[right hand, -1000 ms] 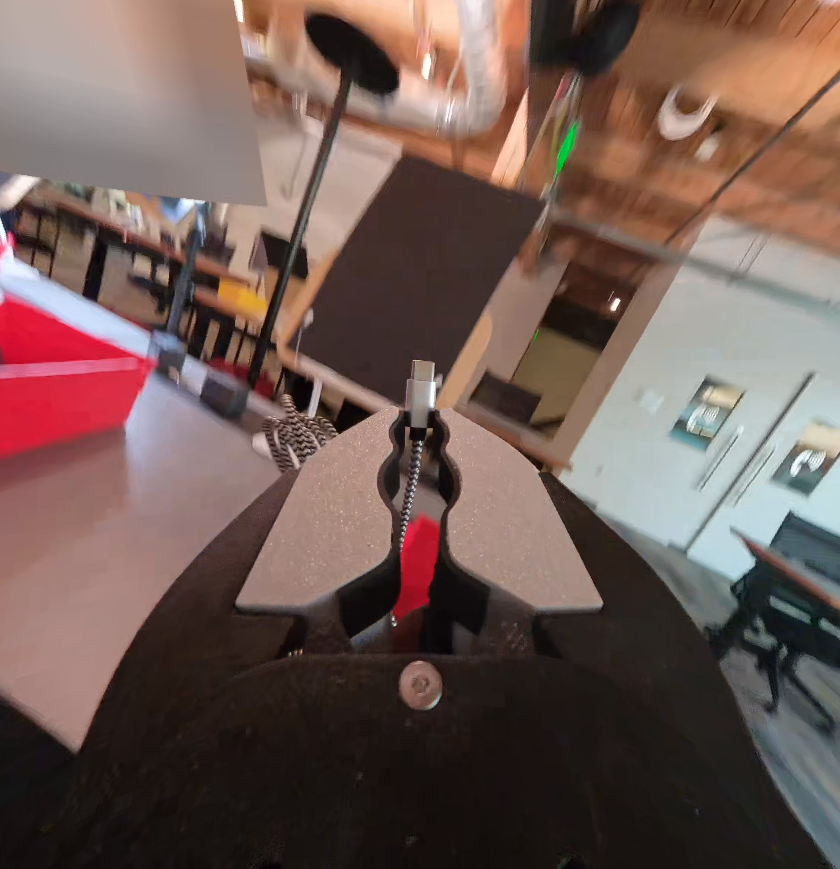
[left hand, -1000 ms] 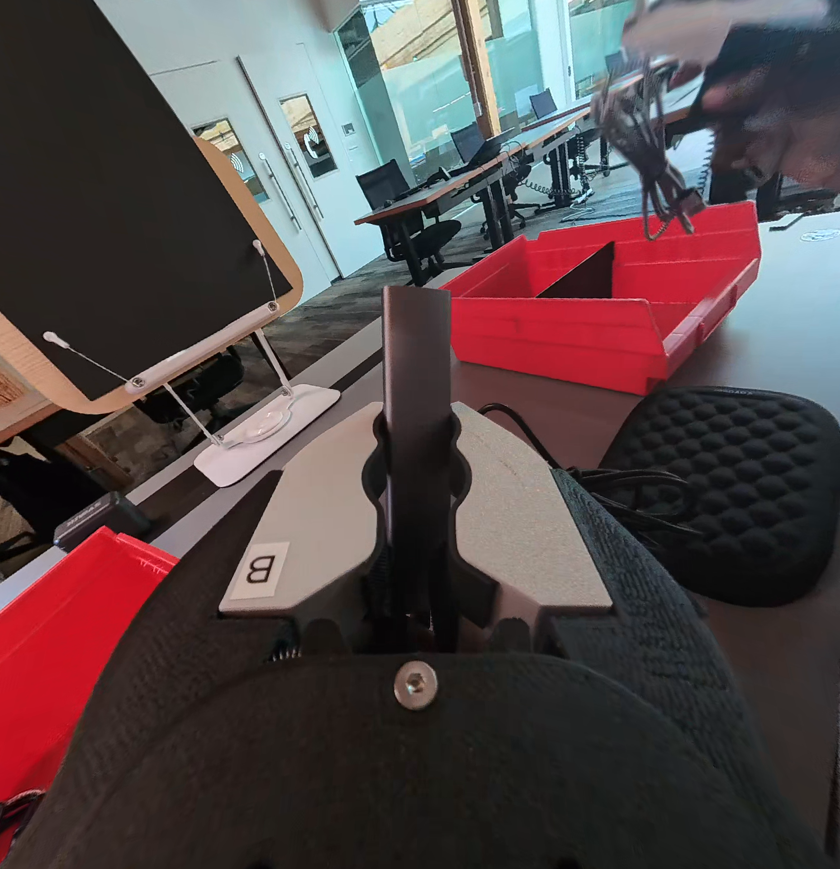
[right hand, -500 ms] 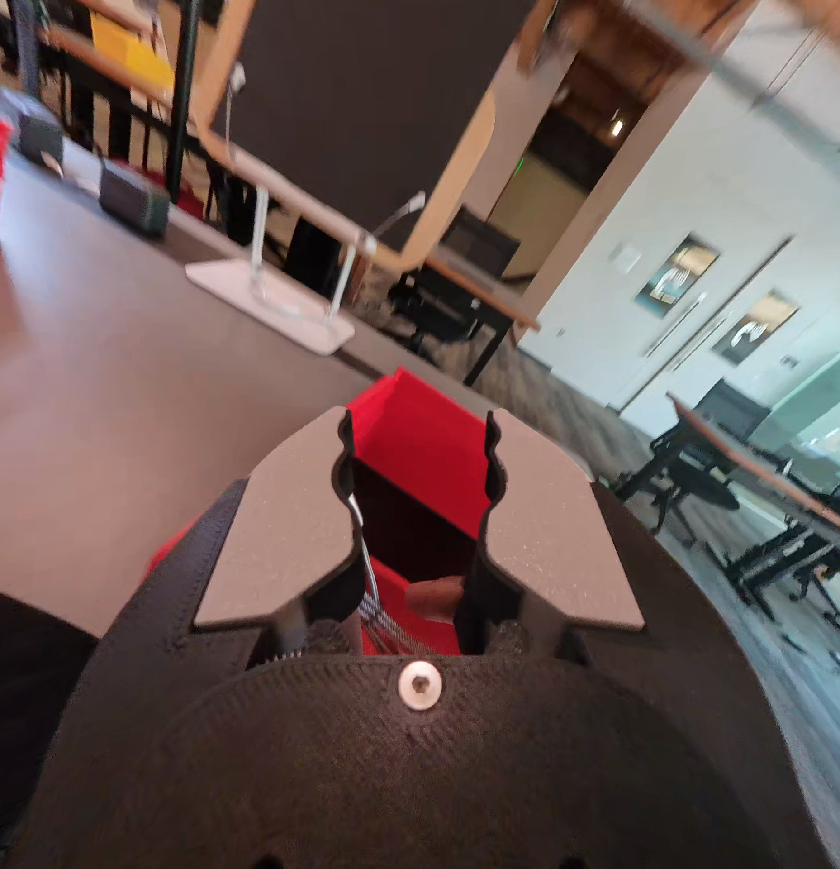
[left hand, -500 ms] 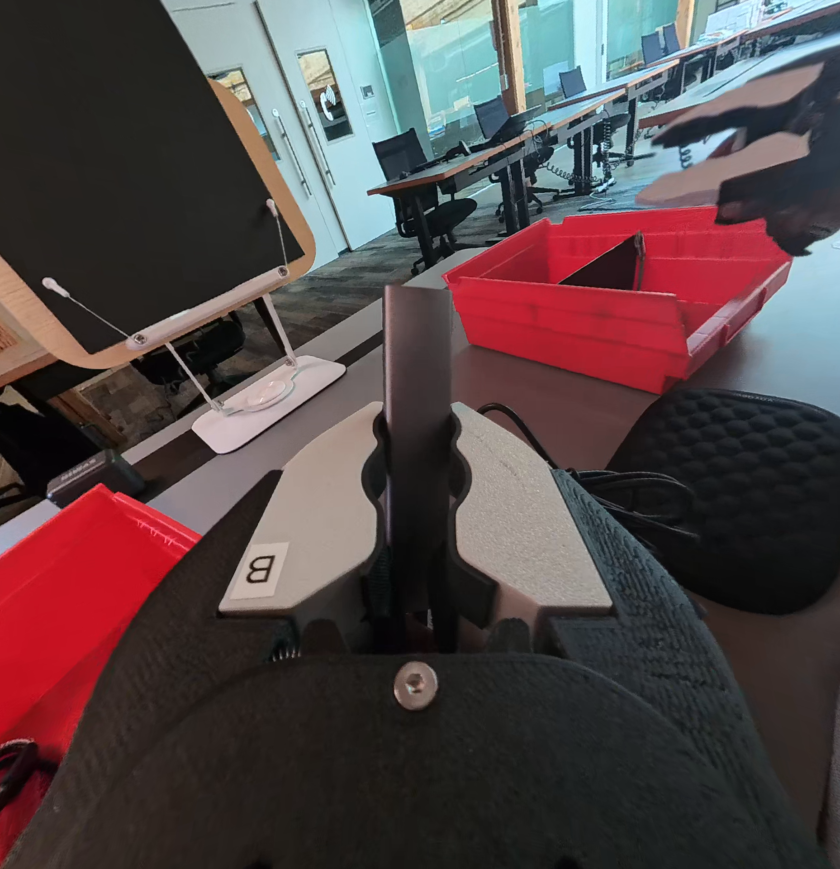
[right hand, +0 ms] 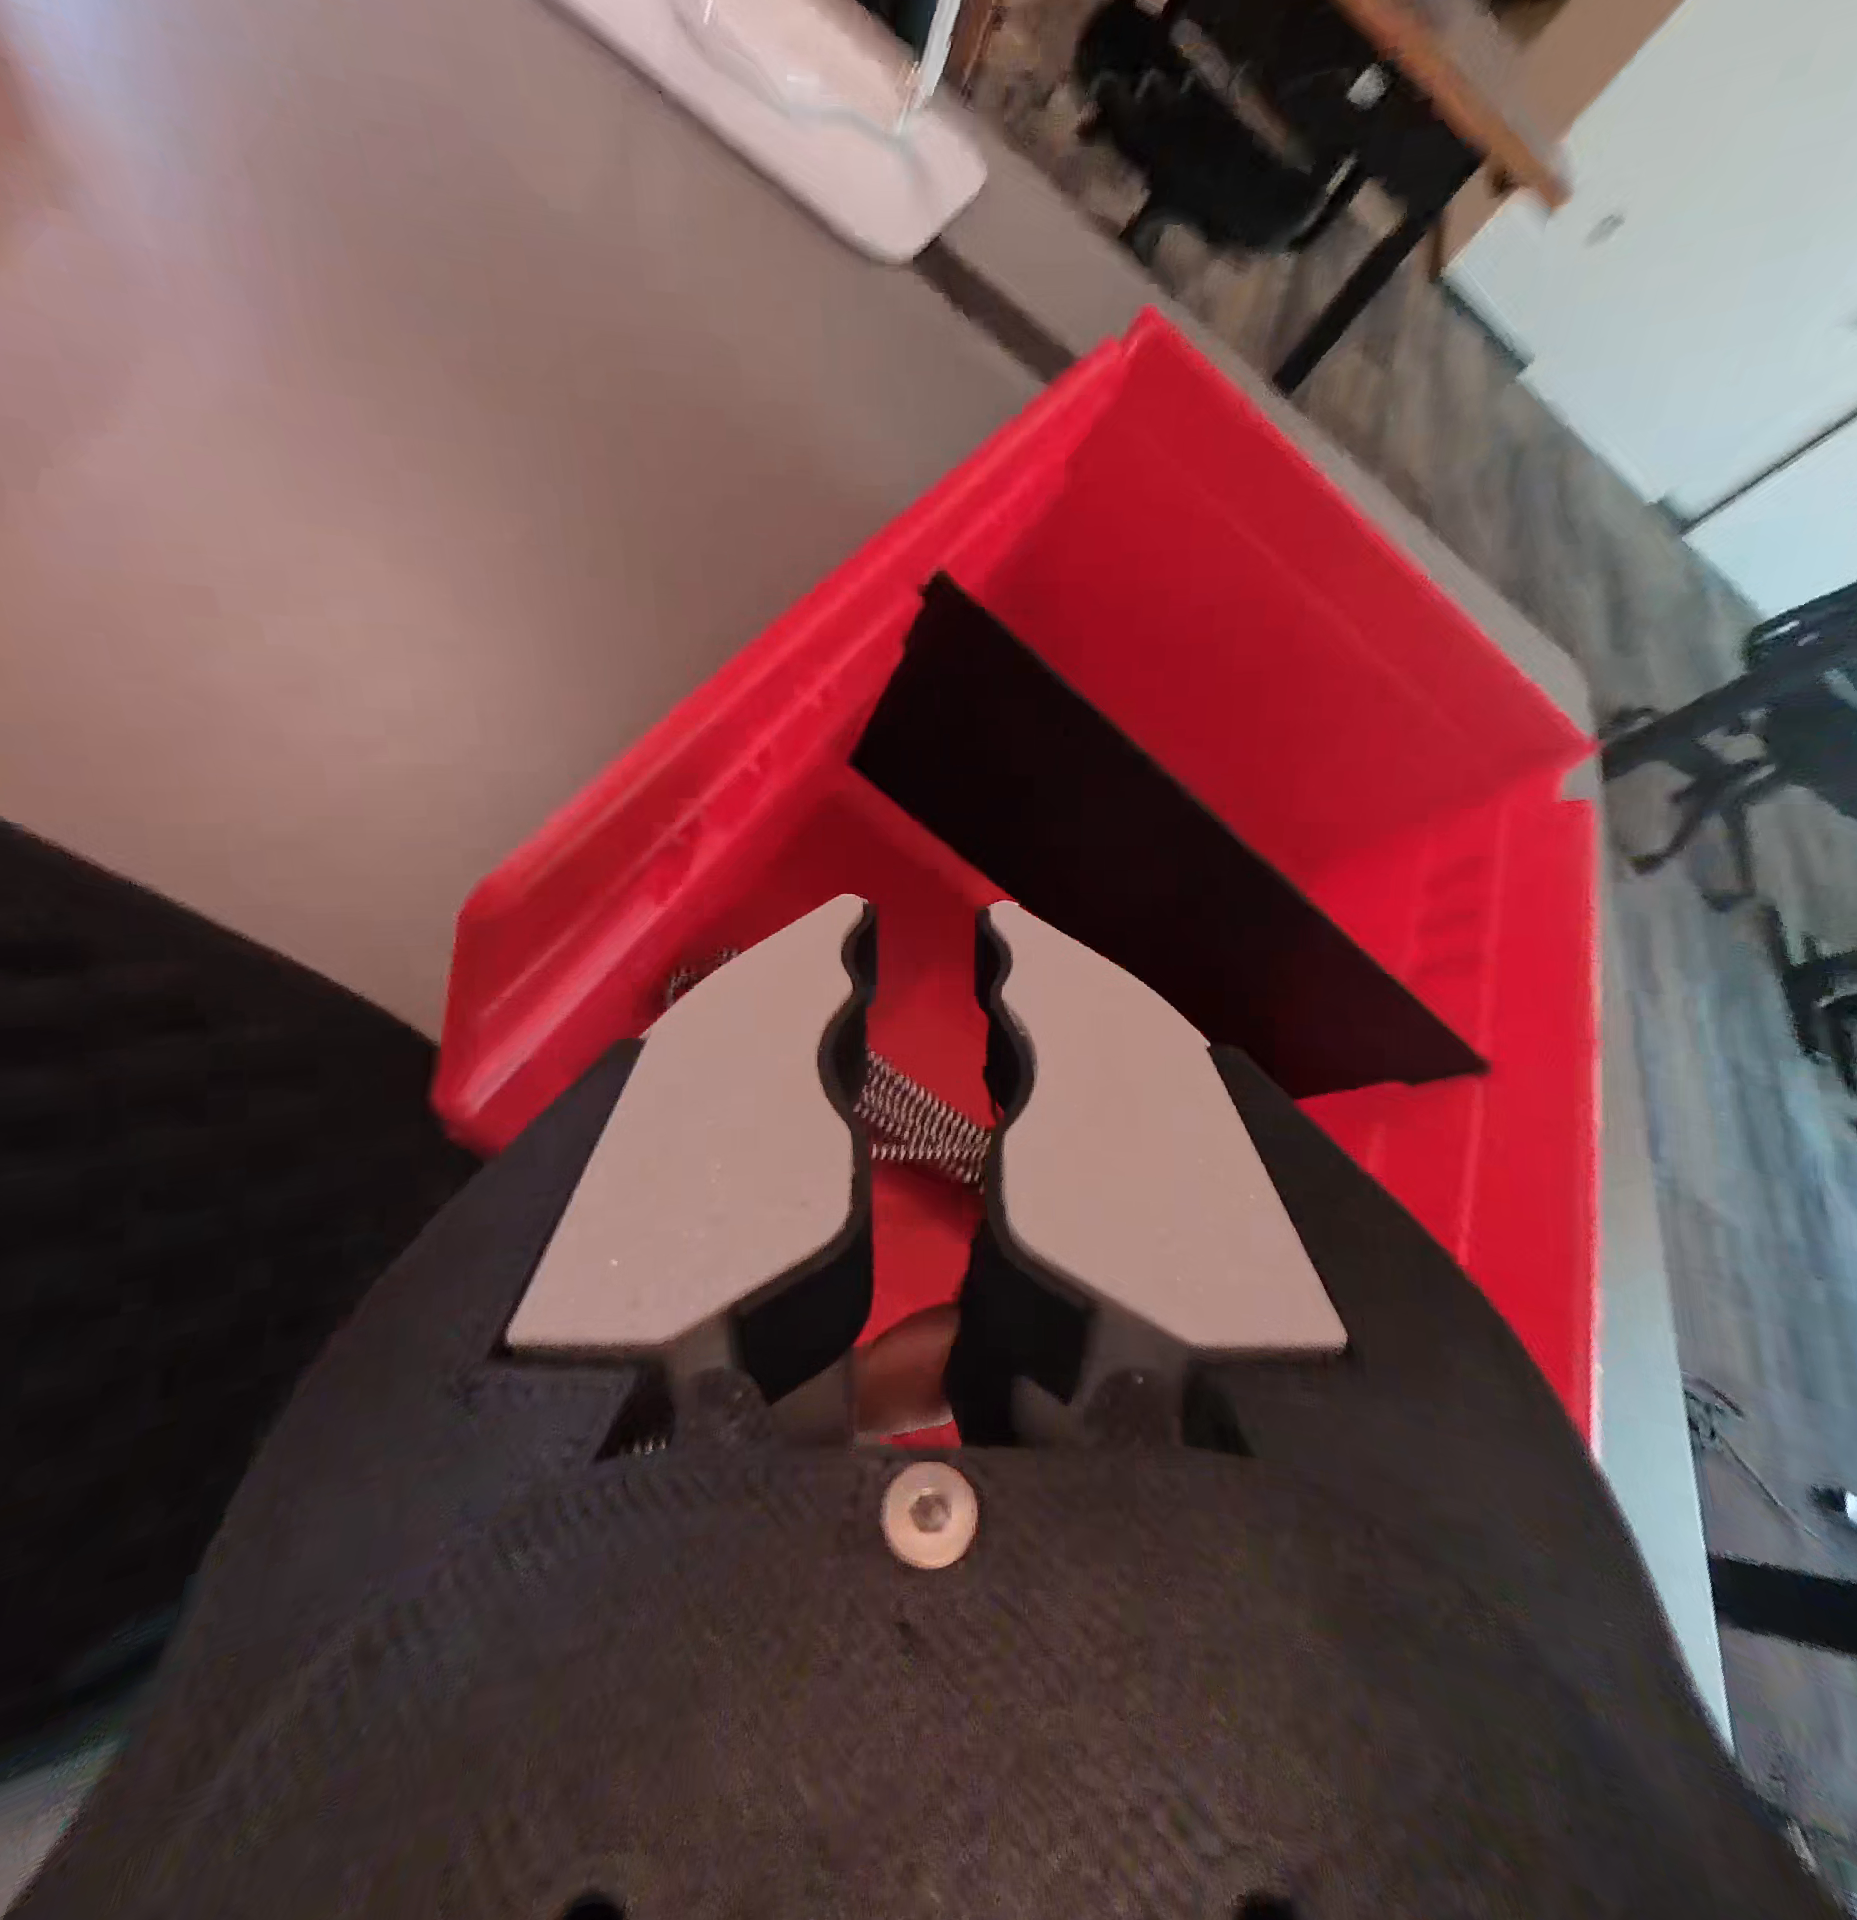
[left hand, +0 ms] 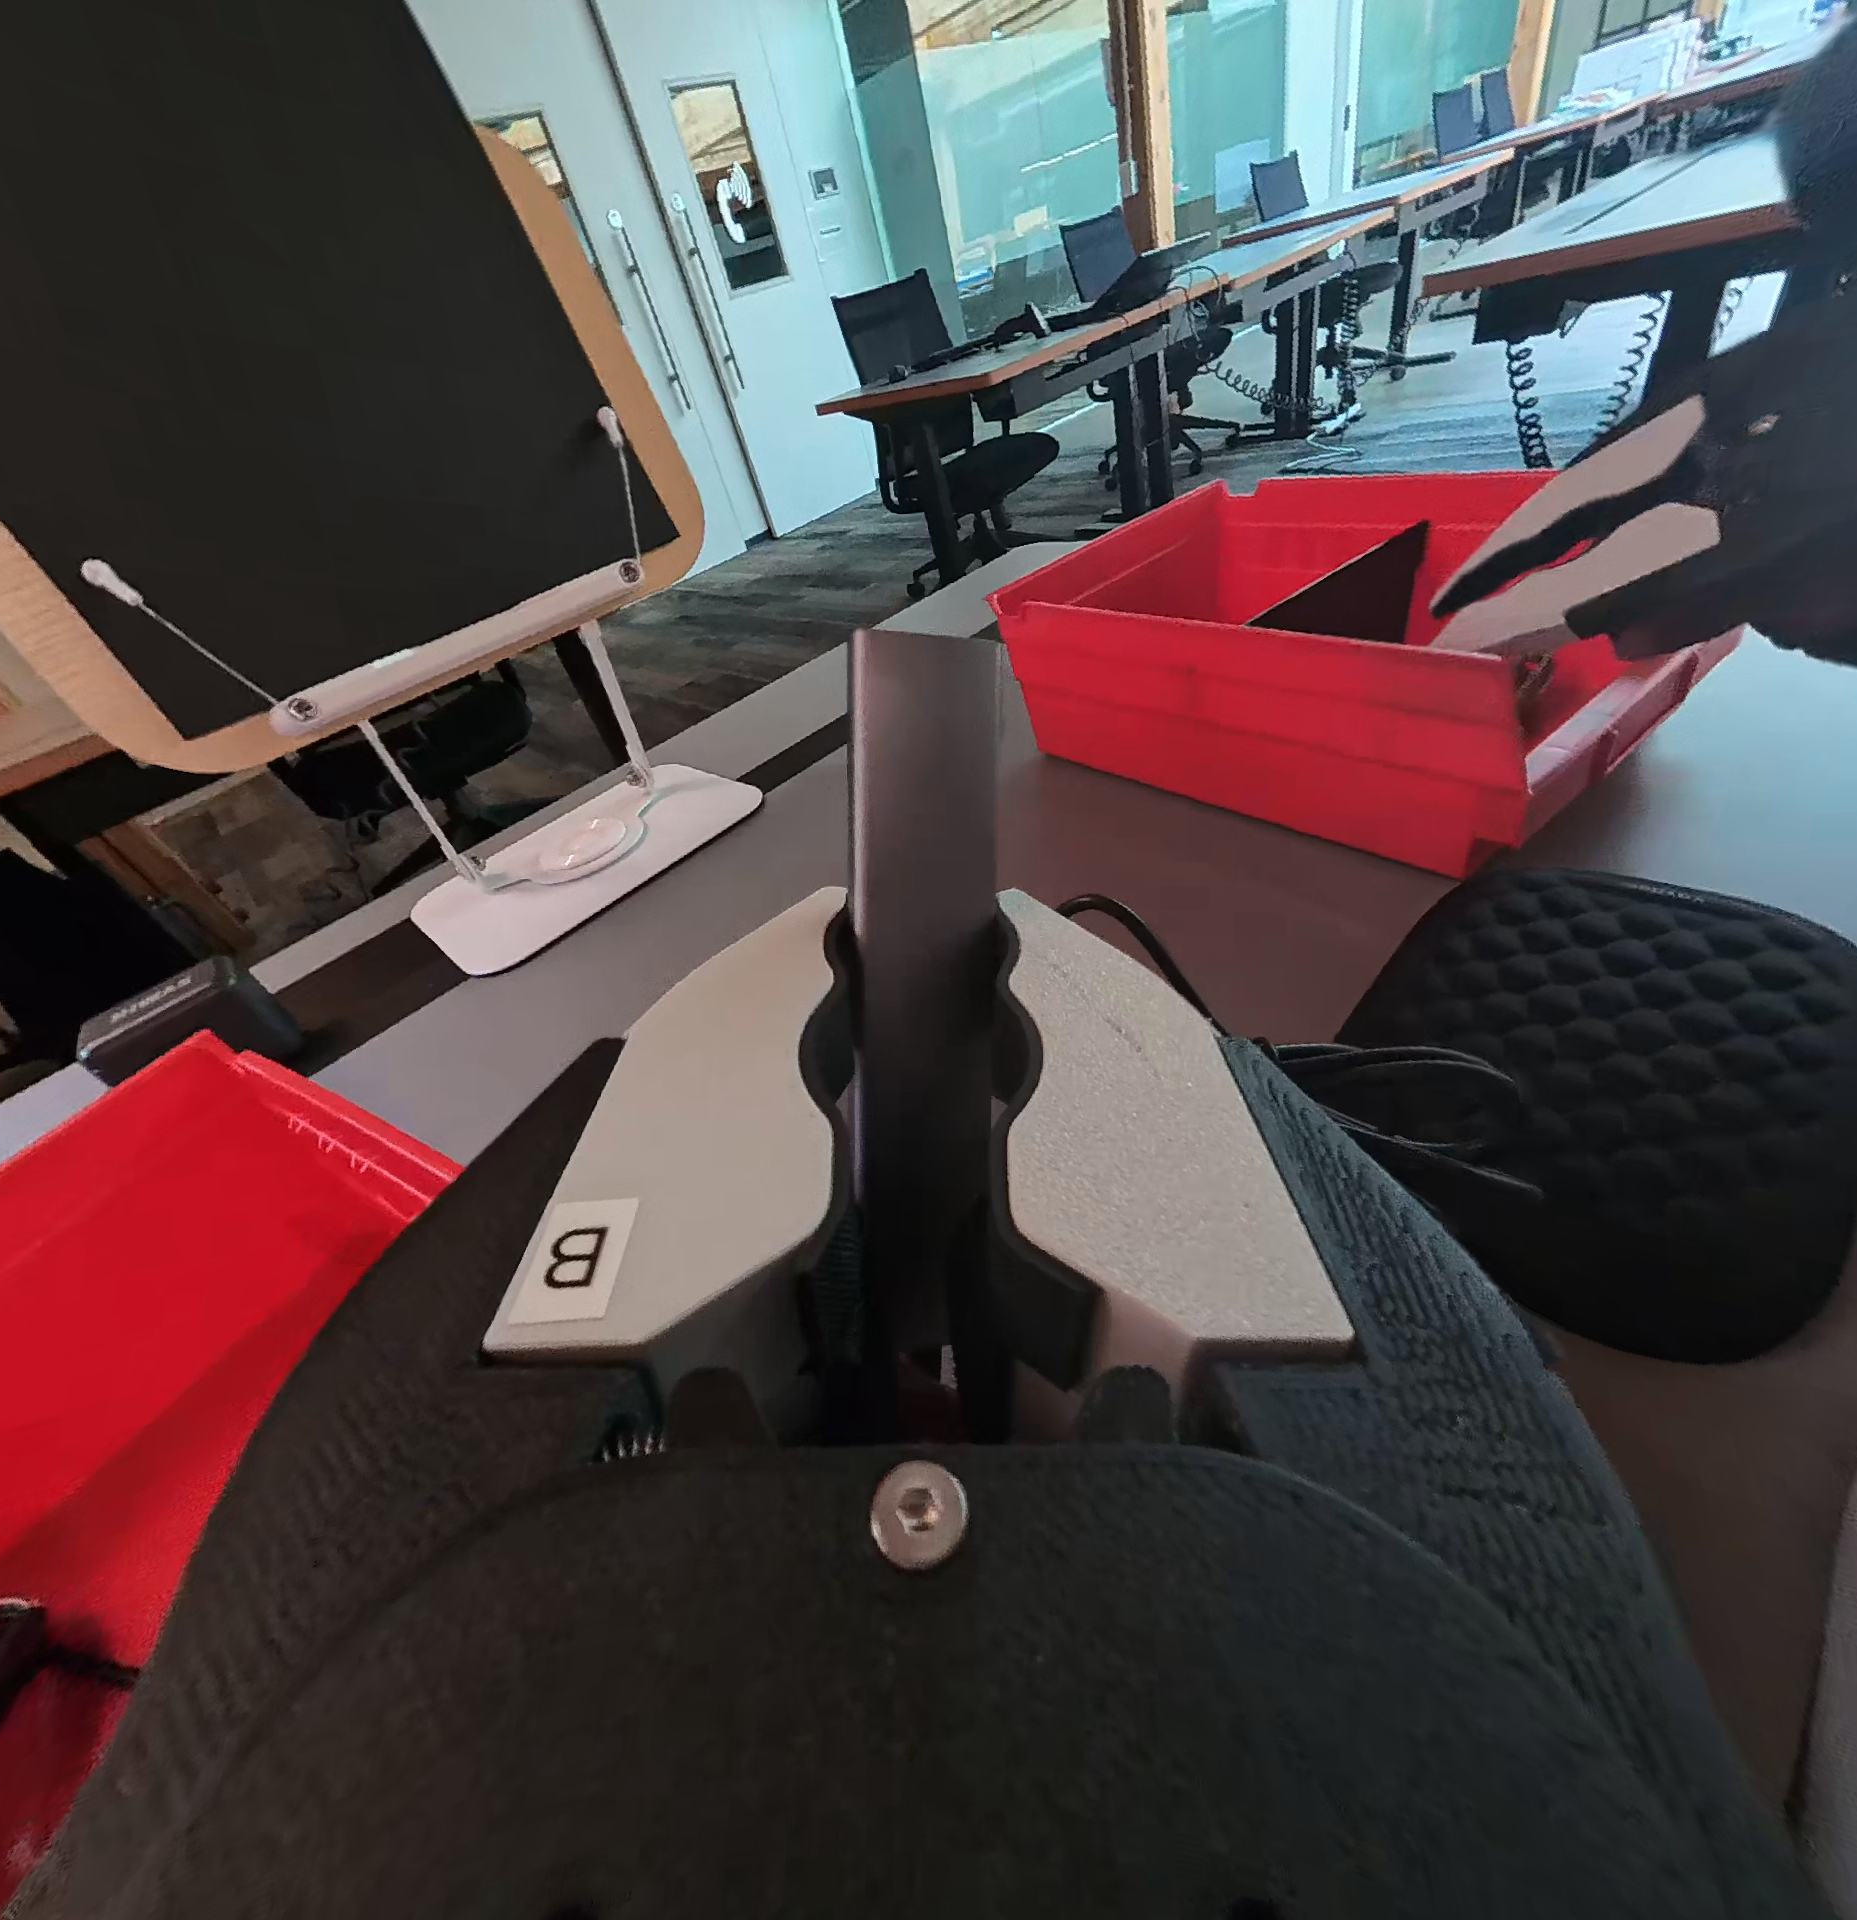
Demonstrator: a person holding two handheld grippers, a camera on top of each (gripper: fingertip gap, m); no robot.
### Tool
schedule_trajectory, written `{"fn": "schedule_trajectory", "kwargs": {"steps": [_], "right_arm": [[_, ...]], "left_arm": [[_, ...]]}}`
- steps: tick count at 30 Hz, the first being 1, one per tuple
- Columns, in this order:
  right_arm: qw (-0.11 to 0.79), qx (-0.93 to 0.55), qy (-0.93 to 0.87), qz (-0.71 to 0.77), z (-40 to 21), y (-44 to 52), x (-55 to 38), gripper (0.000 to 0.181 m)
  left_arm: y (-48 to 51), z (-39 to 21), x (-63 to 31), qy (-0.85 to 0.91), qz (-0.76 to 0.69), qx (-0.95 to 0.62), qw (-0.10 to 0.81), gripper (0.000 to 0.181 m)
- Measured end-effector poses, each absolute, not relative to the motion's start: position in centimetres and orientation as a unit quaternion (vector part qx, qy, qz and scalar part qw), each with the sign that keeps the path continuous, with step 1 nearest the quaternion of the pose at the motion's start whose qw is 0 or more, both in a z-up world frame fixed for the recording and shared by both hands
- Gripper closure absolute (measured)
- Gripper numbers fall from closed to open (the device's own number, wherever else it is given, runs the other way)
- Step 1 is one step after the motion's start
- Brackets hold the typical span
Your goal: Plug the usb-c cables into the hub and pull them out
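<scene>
Hub (left hand: 924, 831) first: your left gripper (left hand: 922, 935) is clamped on the dark grey hub, which stands upright between the two grey fingers (left hand: 716, 1143) and sticks up past their tips. You hold that gripper low over the brown table (left hand: 1267, 914), aimed roughly level across it toward a white-footed stand (left hand: 591, 852) carrying a black panel. A thin black cord (left hand: 1163, 935) trails from behind the gripper toward a black dimpled pouch (left hand: 1630, 1122) lying on the table to the right. A near red bin (left hand: 155, 1247) sits at the lower left.

Your right gripper (right hand: 924, 925) is pitched steeply downward over the far red bin (right hand: 695, 831), its tips just inside the bin's near compartment. The claw is released: a clear gap separates the fingers and nothing is pinched between them. Through that gap, a braided black-and-white usb-c cable (right hand: 919, 1117) lies on the bin floor below, apart from the fingers. A black divider (right hand: 1111, 862) crosses the bin just beyond the tips, and the compartment behind it looks bare red.

From the left wrist view, the right gripper (left hand: 1589, 561) reaches in from the right edge, angled down over the far bin's rim (left hand: 1267, 644).
</scene>
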State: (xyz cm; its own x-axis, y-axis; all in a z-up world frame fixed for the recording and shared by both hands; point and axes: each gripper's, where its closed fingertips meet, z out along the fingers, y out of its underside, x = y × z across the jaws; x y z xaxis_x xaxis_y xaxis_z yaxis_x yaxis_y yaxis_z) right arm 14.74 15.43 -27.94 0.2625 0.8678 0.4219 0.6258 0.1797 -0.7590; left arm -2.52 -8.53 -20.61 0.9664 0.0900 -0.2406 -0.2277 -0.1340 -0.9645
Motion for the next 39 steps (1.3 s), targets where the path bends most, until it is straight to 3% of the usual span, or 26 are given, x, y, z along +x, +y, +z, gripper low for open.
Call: {"fn": "schedule_trajectory", "kwargs": {"steps": [5, 10, 17, 21, 25, 28, 30, 34, 36, 39], "right_arm": [[0.569, -0.505, -0.563, 0.322, -21.0, 8.0, 11.2, 0.152], [0.526, -0.350, -0.627, 0.455, -18.1, -6.2, 6.6, 0.134], [0.580, -0.319, -0.692, 0.290, -23.3, -10.6, 0.6, 0.153], [0.603, -0.346, -0.678, 0.238, -24.7, -8.9, -0.2, 0.178], [0.601, -0.351, -0.677, 0.240, -25.1, -7.9, 0.1, 0.180], [0.572, -0.381, -0.656, 0.311, -24.7, -7.7, 0.5, 0.180], [0.568, -0.402, -0.637, 0.332, -24.2, -6.8, 0.8, 0.180], [0.564, -0.423, -0.615, 0.355, -23.6, -5.8, 1.2, 0.180], [0.559, -0.426, -0.609, 0.368, -23.4, -6.0, 1.2, 0.180], [0.568, -0.422, -0.607, 0.360, -23.3, -6.0, 1.3, 0.180]], "left_arm": [[-8.6, -20.5, -3.3, 0.013, 0.105, -0.732, 0.673, 0.161], [-8.4, -21.2, -3.7, -0.012, 0.101, -0.745, 0.660, 0.161], [-7.8, -22.1, -2.9, -0.011, 0.093, -0.761, 0.642, 0.161], [-7.4, -22.2, -2.4, -0.006, 0.074, -0.760, 0.646, 0.161], [-7.2, -21.0, -0.1, 0.041, -0.026, -0.727, 0.685, 0.160], [-7.6, -20.0, 0.8, 0.075, -0.074, -0.703, 0.703, 0.125], [-7.7, -20.8, 0.5, 0.096, -0.044, -0.724, 0.682, 0.118], [-7.3, -23.1, -1.1, 0.133, 0.109, -0.773, 0.610, 0.121], [-6.8, -23.9, -1.9, 0.139, 0.195, -0.784, 0.572, 0.126], [-6.4, -24.2, -2.5, 0.132, 0.282, -0.784, 0.537, 0.154]]}}
